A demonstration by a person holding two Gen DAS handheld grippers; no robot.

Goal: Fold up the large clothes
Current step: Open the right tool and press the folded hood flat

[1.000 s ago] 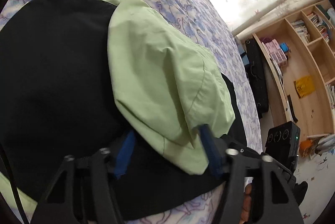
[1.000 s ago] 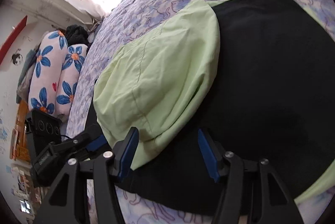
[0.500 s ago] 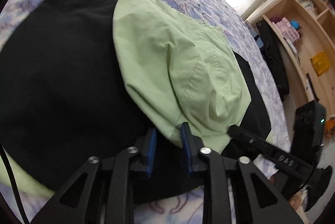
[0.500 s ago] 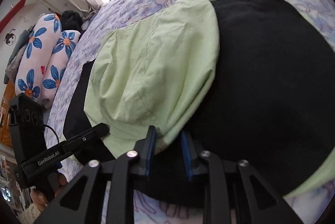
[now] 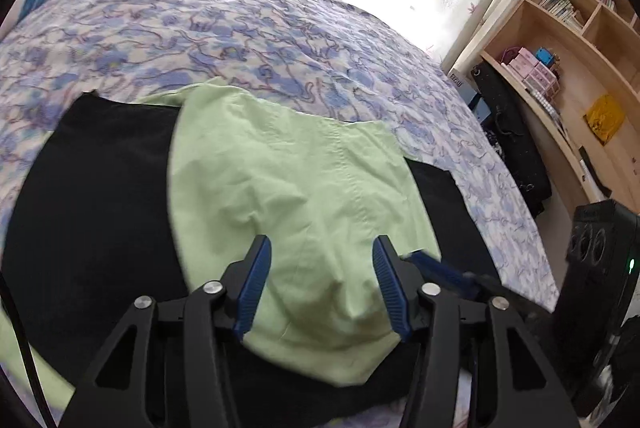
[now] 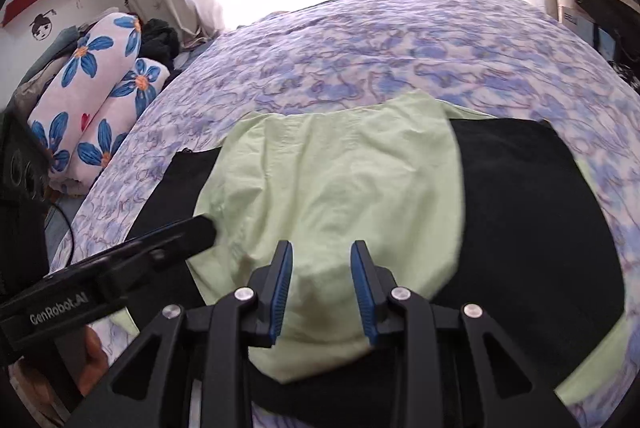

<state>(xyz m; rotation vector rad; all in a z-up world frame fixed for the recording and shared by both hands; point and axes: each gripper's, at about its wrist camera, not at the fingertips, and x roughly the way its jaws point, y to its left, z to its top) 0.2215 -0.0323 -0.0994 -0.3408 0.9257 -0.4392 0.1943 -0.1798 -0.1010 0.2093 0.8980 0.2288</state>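
Left gripper (image 5: 322,282) jaws just opened off green garment (image 5: 288,196) (fold laid near bed (image 5: 240,28) edge); right gripper (image 6: 322,288) parted, gripping nothing; both lifted clear.

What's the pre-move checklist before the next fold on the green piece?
1. Left gripper free of cloth: ok; jaws just opened, pads apart over the green fabric.
2. Right gripper free of cloth: cannot tell; fabric bulges between its pads.
3. Green flap lying on the black garment: ok.
4. Flap smooth: not ok, wrinkled near the grippers.
5. Garment fully on the bed: cannot tell, near edge hidden.
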